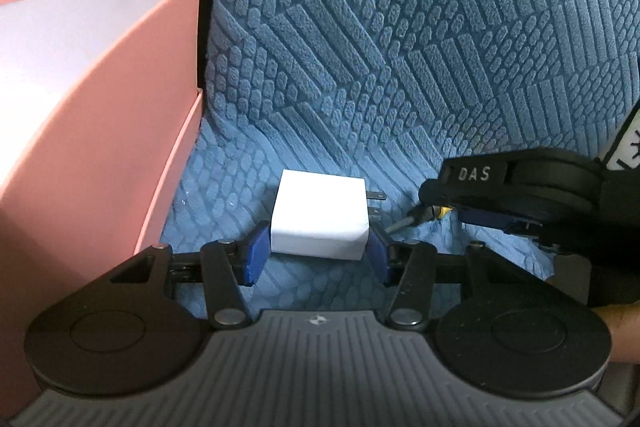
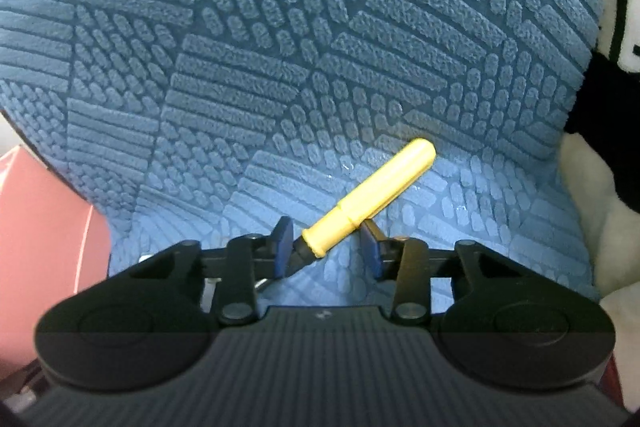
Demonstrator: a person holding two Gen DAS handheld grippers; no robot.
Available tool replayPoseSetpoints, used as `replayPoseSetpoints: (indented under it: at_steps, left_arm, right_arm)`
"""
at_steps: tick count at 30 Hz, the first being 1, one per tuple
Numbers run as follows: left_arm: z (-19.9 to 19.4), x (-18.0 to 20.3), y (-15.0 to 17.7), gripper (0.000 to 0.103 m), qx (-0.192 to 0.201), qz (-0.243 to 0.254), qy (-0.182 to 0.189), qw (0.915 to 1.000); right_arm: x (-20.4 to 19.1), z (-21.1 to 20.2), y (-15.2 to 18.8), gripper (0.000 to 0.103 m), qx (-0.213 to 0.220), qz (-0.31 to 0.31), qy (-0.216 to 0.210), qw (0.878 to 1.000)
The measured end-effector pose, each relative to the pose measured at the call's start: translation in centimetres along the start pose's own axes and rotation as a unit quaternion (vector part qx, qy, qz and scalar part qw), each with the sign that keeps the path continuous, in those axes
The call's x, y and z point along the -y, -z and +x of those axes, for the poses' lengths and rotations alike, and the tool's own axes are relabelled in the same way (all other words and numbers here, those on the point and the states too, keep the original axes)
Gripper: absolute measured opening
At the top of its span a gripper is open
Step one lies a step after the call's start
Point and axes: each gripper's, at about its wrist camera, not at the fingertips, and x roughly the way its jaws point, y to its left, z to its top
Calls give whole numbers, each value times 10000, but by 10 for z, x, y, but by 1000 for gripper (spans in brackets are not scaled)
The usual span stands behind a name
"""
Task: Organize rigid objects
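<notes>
A white plug-in charger (image 1: 320, 217) with two metal prongs lies on the blue textured seat cover. My left gripper (image 1: 318, 251) has its blue pads against both sides of the charger and is shut on it. A yellow-handled screwdriver (image 2: 370, 193) lies slanted between the fingers of my right gripper (image 2: 326, 247). The jaws stand around its handle near the black collar, with a gap showing on each side. The right gripper also shows in the left wrist view (image 1: 480, 199), just right of the charger, over the screwdriver tip.
A pink open box (image 1: 80, 115) stands right at the left of the charger; it also shows in the right wrist view (image 2: 40, 247). The blue seat backrest (image 1: 400, 27) rises behind. A white and black plush thing (image 2: 612, 147) sits at the right.
</notes>
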Motion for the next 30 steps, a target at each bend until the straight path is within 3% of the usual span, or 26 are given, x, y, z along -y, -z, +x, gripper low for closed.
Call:
replayPoseSetpoints:
  at_steps: [3, 6, 12, 18, 20, 22, 27, 30]
  left_arm:
    - [-1, 0, -1, 57, -4, 3, 8, 10000]
    - [-2, 0, -2, 57, -27, 3, 12, 10000]
    - [-1, 2, -1, 57, -119, 36, 19, 9999]
    - [0, 2, 0, 57, -142, 12, -2, 9999]
    - [-1, 2, 0, 57, -101, -1, -31, 9999]
    - [0, 2, 0, 57, -88, 16, -38, 10000]
    - [-2, 2, 2, 57, -88, 86, -38, 9999]
    - [-1, 0, 1, 57, -53, 117, -58, 9999]
  right_arm:
    - [5, -13, 0, 38, -45, -41, 27, 10000]
    - [12, -24, -7, 3, -27, -27, 10, 10000]
    - [21, -39, -14, 6, -13, -20, 43, 10000]
    - [32, -46, -13, 10, -44, 535, -344, 9980]
    - [30, -42, -13, 17, -82, 631, -345, 9974]
    - [27, -33, -11, 46, -124, 739, -308, 9967]
    - [23, -28, 3, 48, -161, 771, -125, 9968]
    - [6, -14, 5, 47, -203, 307, 151, 9992]
